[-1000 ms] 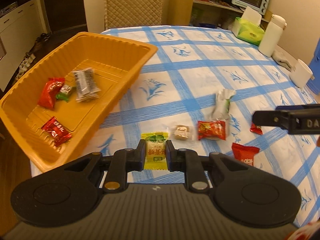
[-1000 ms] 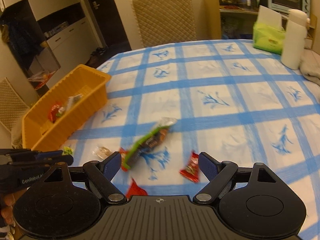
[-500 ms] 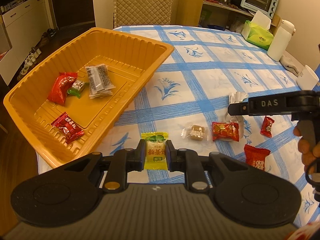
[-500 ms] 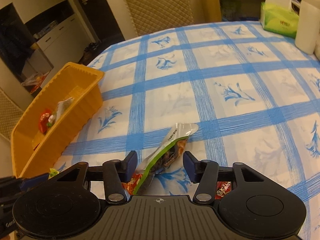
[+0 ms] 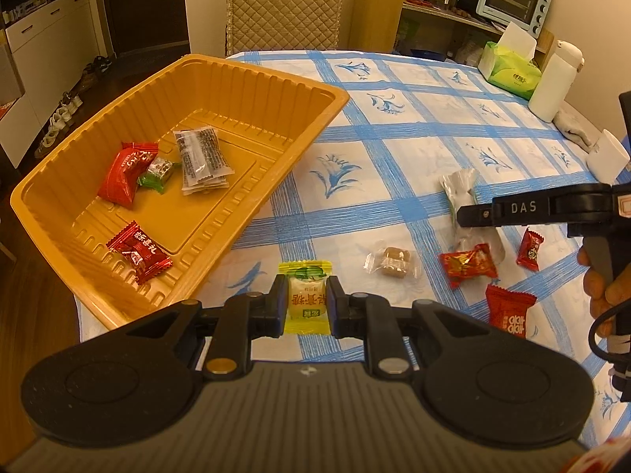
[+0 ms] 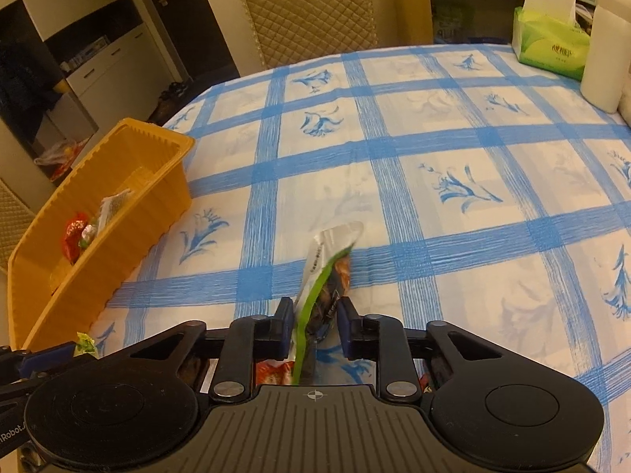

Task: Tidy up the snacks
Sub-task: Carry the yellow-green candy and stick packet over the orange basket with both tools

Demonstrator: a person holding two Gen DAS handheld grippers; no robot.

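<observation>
Closing just now on the green-edged pouch (image 6: 329, 276) at lower centre, our right gripper (image 6: 314, 325) pinches its light, crinkly, slippery body, while our left gripper (image 5: 305, 301) clamps the small yellow candy (image 5: 305, 295) beside the orange tray (image 5: 252, 79).

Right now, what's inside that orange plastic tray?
The orange plastic tray holds two red-wrapped sweets, a small green-wrapped candy and a clear packet of dark snacks. Anything lying beneath these wrappers can't be seen.
</observation>
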